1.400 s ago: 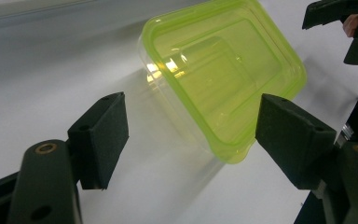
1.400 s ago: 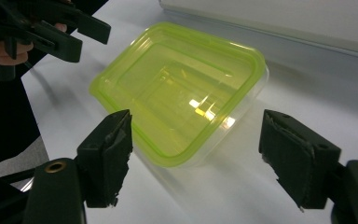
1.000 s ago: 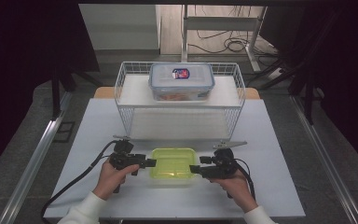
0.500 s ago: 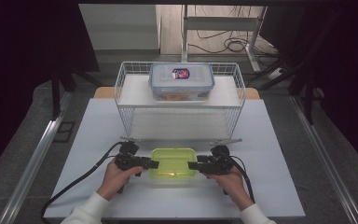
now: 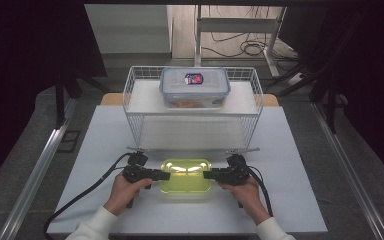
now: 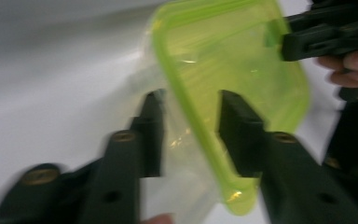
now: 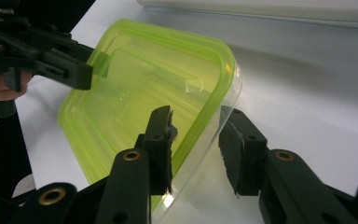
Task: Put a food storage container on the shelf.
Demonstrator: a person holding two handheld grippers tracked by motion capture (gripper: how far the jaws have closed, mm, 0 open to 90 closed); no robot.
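A clear container with a lime-green lid (image 5: 186, 176) lies on the white table (image 5: 100, 150) near the front edge. My left gripper (image 5: 166, 175) is at its left end and my right gripper (image 5: 206, 174) at its right end, both pointing inward. In the left gripper view the container (image 6: 223, 65) has its rim between the jaws of the left gripper (image 6: 191, 100), which stand apart, open. In the right gripper view the jaws of the right gripper (image 7: 196, 116) straddle the container's (image 7: 135, 98) rim and clear wall, open. The left gripper (image 7: 51, 60) shows at the far end there.
A white wire basket (image 5: 130, 100) stands behind the container at the table's middle back. A clear box with a blue-rimmed lid and a label (image 5: 195, 86) sits on top of it. Black cables trail from both grippers toward the front.
Both grippers have moved inward from beside the container, so that their jaws now straddle its two ends. The container itself has barely shifted.
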